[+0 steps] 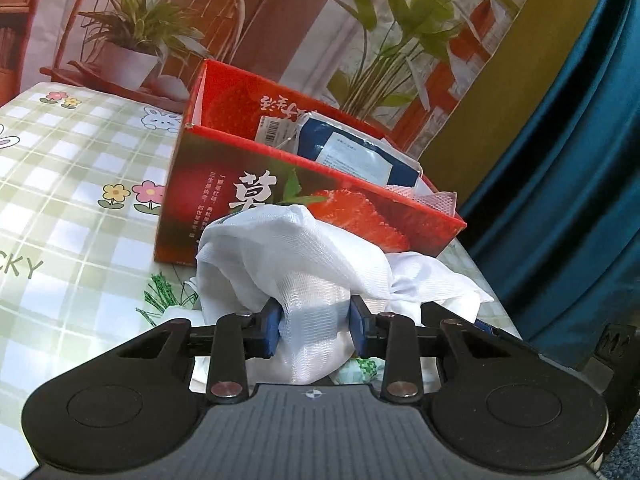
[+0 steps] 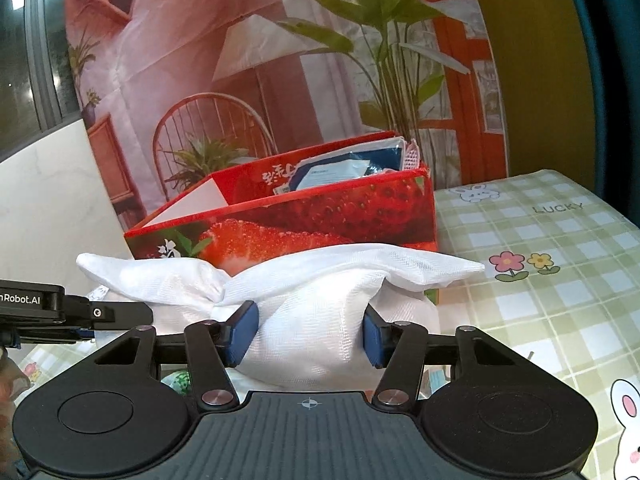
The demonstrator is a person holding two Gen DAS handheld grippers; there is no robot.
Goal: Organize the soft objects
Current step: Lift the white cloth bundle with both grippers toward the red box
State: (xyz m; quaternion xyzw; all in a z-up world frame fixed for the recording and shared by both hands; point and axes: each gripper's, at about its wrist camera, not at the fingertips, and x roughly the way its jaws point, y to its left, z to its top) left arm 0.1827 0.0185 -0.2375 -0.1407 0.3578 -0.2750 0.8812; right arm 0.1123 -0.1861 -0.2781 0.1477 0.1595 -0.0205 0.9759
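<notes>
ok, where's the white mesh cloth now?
White mesh cloth is pinched by both the left gripper and right gripper, just in front of the red strawberry box.

The white mesh cloth [image 1: 296,264] covers the lower front of the red strawberry box [image 1: 224,184], so part of the big print there is hidden. It also hides the tips of the left claw [image 1: 316,326]; only the blue pads [image 1: 272,330] show at the sides. In the right view the cloth [image 2: 308,312] hides the tips of the right claw [image 2: 310,334] and the bottom edge of the box [image 2: 304,212]. The blue packet [image 1: 352,148] in the box is seen only in its upper part, and the label on it is too small to read. The desk [image 1: 80,168] is cut off at the left edge, and so is a word printed on its cover. A green thing [image 1: 360,370] under the cloth is mostly hidden.
</notes>
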